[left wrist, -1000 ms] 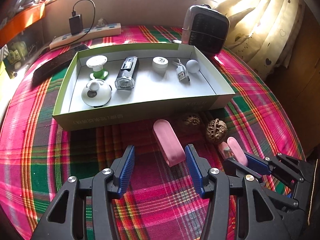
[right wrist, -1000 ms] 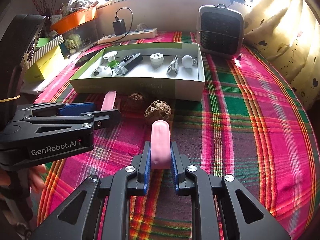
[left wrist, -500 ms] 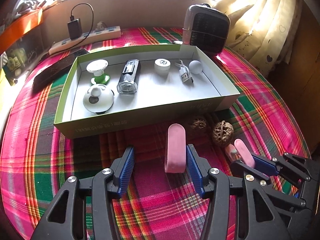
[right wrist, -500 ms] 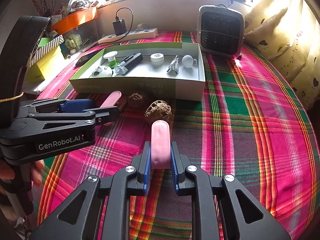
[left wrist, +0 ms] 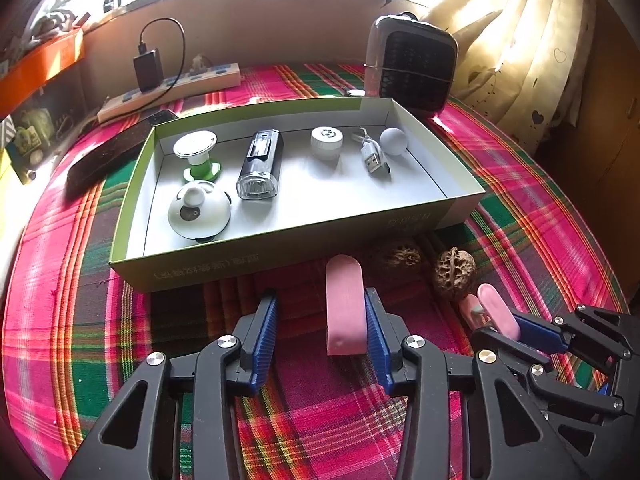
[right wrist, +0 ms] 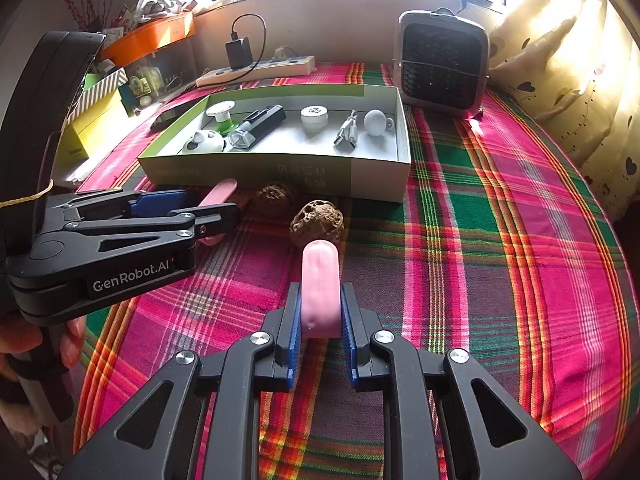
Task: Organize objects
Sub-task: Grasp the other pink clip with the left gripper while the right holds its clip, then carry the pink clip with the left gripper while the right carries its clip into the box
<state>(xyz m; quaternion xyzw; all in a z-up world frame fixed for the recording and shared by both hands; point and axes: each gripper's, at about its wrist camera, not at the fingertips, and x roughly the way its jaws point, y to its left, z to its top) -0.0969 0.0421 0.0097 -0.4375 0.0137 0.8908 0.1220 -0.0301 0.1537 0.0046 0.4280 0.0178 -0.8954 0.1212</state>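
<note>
While closing round a pink piece (left wrist: 345, 308), left hand-held gripper (left wrist: 320, 330) angled downward.

Premises present as a lived-in domestic room, not a commercial or laboratory space; a plaid cloth (right wrist: 500, 240) in pink, green and red covers the work surface; cream curtains (left wrist: 520, 48) printed with small hearts hang at a sunlit window; a small fan heater (right wrist: 442, 64) stands at the back; a power strip (left wrist: 172, 88) with a charger plugged in lies along the wall; an orange tray (right wrist: 148, 38) of household clutter occupies the left sill.
</note>
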